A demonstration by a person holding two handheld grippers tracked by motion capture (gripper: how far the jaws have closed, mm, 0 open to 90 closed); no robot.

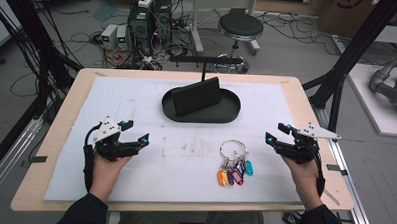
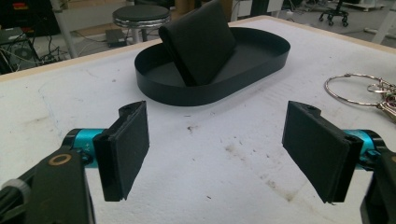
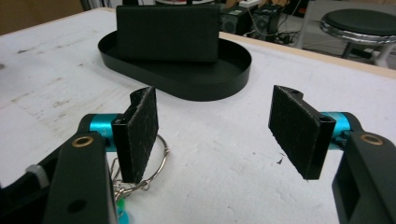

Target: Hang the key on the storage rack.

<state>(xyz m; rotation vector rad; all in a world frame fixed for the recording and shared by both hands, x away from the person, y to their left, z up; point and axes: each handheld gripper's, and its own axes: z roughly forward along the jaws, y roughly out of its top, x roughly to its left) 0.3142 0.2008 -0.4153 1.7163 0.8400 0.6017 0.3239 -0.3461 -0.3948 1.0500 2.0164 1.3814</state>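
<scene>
Table [image 1: 65, 152]: A pale wooden top is covered by a stained white mat, over which both grippers are held.

Tray [image 1: 229, 110]: A black oval tray is seen ahead of both grippers, well apart from them, between their two lines of sight. A dark flat wallet-like case [image 1: 197, 96] is propped upright inside it, tilted back.

Key bunch [image 1: 233, 164]: A large metal ring with several small keys and coloured plastic tags is laid flat on the mat. It is found just beside the right gripper, toward its inner side, and well apart from the left gripper. In the right gripper view the ring [image 3: 156, 161] is partly hidden behind that gripper's left pad.

Handling, judged: The bunch is likely light, hard and loose, so the tags would swing and clink once lifted. The thin ring is probably slippery against the mat. The best hold is judged to be across the ring wire itself, or on the clustered tags, where more bulk is offered to the pads.

Left gripper [image 1: 135, 135]: Its jaws are spread wide and nothing is held between them. It is cradled from below by the left hand, pointing inward and forward, low over the mat.

Right gripper [image 1: 277, 134]: Its jaws are likewise spread wide and empty. It is gripped from below by the right hand, pointing inward toward the tray, low over the mat.
</scene>
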